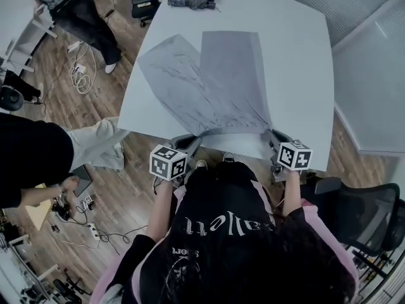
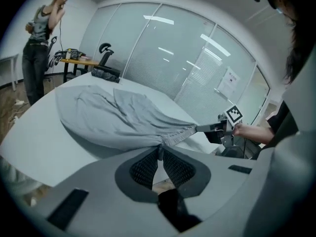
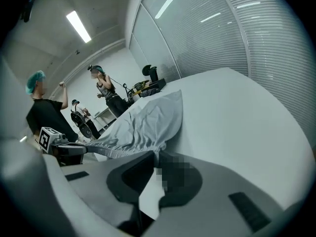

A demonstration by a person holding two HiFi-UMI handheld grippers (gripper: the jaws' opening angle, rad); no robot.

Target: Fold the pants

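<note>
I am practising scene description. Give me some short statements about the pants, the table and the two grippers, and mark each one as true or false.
1. The left gripper is shut on the waistband of the pants. True.
2. The right gripper is open and holds nothing. False: it is also shut on the waistband.
3. The pants are already folded in half. False: they are spread out, with the two legs apart in a V shape.
4. The pants lie on a white table. True.
</note>
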